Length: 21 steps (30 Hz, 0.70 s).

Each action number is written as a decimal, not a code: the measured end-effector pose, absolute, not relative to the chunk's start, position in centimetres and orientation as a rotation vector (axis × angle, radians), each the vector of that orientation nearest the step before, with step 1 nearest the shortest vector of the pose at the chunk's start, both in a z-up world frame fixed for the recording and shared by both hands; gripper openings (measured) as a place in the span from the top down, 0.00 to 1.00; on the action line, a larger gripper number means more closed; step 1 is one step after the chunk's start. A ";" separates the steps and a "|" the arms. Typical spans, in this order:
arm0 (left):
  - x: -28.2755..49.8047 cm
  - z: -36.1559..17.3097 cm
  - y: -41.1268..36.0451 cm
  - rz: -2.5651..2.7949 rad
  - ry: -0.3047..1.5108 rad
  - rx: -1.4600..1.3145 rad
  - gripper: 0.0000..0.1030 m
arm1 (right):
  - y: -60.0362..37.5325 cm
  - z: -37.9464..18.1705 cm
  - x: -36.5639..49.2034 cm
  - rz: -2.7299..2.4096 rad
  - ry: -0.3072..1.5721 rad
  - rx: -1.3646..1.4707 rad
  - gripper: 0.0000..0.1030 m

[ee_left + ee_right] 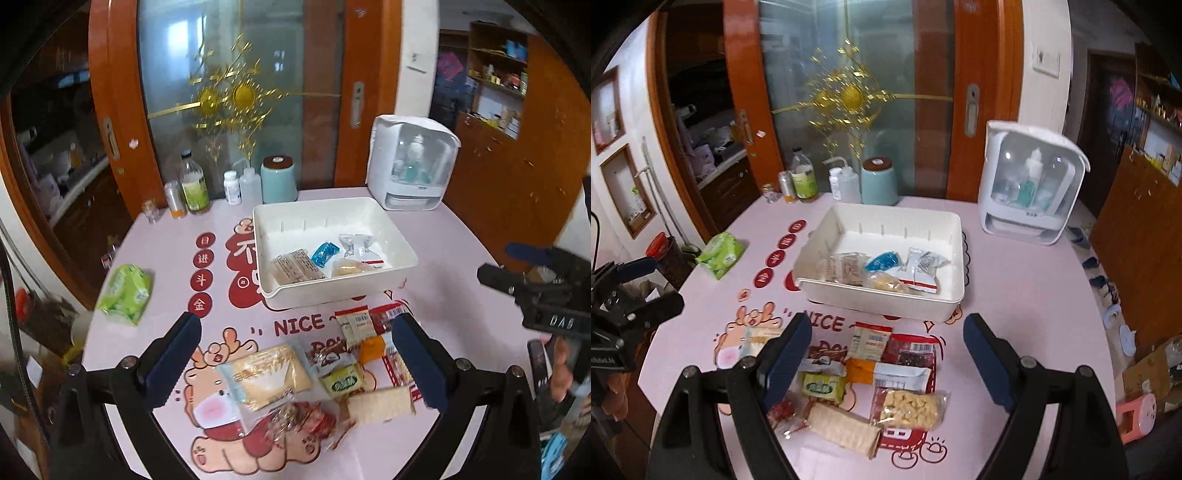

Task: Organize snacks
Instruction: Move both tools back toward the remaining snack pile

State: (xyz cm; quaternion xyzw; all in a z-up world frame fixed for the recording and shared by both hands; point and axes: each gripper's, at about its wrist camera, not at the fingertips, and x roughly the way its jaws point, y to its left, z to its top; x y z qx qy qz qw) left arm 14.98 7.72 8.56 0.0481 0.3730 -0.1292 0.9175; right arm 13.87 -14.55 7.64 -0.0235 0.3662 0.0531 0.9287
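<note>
Snack packets (871, 373) lie heaped at the tabletop's near edge, directly below both grippers; a few already sit in the white bin (827, 291) beyond. Left gripper (295, 354) and right gripper (886, 362) stand apart, empty; the cracker sleeve (842, 430) lies crosswise, nearer the right.

Soft, even daylight comes through the far frosted glass door (240, 92). Both views look slightly blurred. Fisheye bending darkens the corners.

A pink table (461, 258) with cartoon pictures holds a white box (391, 221), loose snack packs (266, 373), a green tissue pack (125, 293), bottles (192, 184) and a white machine (410, 199).
</note>
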 end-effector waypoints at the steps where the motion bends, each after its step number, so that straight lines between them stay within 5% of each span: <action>1: 14.3 8.8 7.7 -0.274 0.761 0.108 0.00 | -14.3 8.2 13.0 0.106 0.729 -0.061 0.18; 10: 10.7 8.6 6.3 -0.363 0.756 0.131 0.00 | -14.5 8.2 9.7 0.107 0.707 -0.095 0.18; 21: 8.9 1.6 0.2 -0.481 0.752 0.385 0.00 | -19.3 0.6 11.1 0.072 0.862 -0.031 0.18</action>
